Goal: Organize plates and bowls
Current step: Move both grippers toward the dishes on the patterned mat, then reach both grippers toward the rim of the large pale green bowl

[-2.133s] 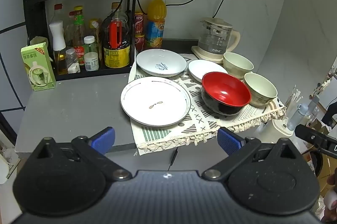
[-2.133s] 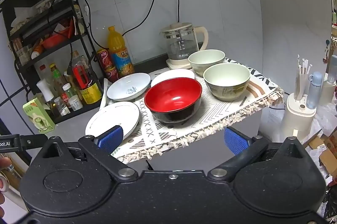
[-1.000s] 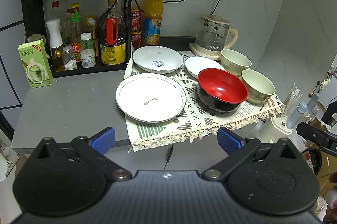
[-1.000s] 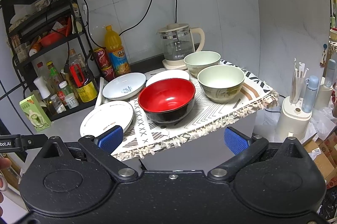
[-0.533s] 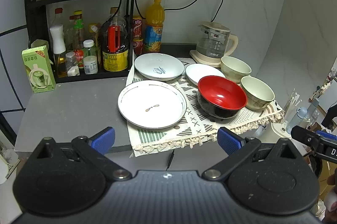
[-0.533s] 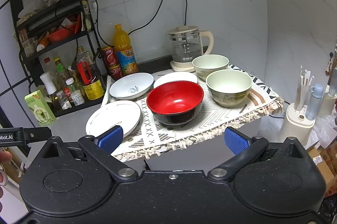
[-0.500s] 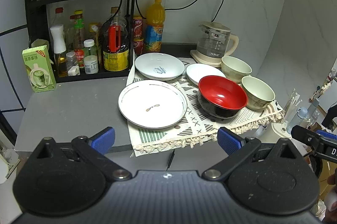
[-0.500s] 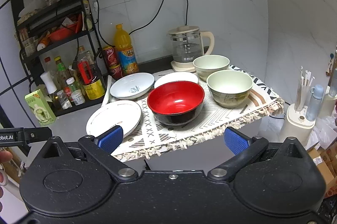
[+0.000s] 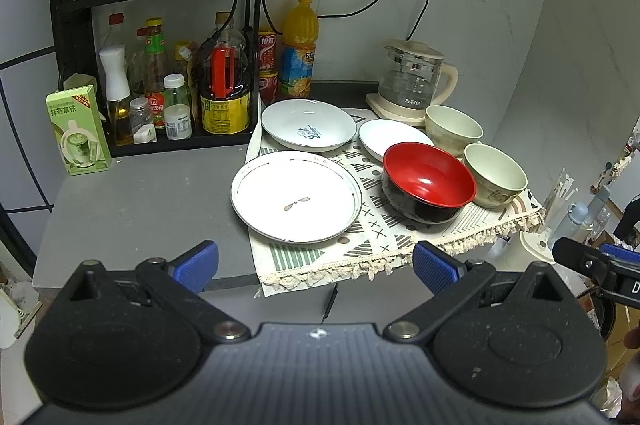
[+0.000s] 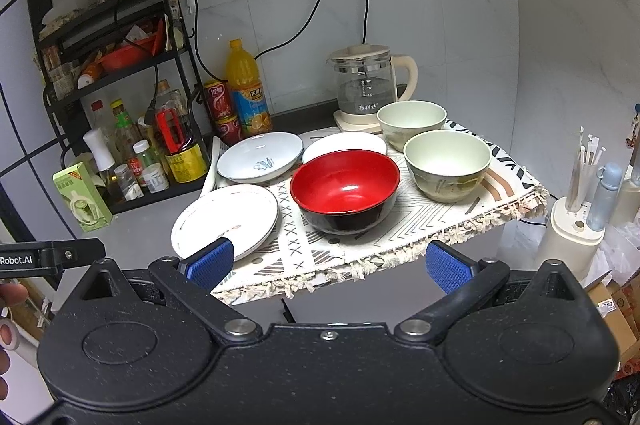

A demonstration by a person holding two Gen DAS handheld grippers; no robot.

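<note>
Nothing has been picked up yet, so this looks like the very start of the tidying job. The left gripper (image 9: 316,267) has its blue pads spread wide apart and holds nothing. The right gripper (image 10: 328,265) is the same, wide open and empty. Both hang in front of the table edge, away from the dishes.

The dishes sit on a patterned cloth (image 10: 400,225) with a soft fringe. The big flat plate (image 9: 296,195) is closest on the left, white and smooth with a thin dark line round it. Behind it is a deeper white plate (image 9: 308,124) with a blue mark, and a small white plate (image 9: 390,137) just beside that. The red bowl (image 10: 345,190) is round, shiny and black outside. Two pale green bowls (image 10: 447,163) stand to its right.

I think the next move is to pinch a rim and stack like with like. The rims look slippery, so a firm hold is needed.
</note>
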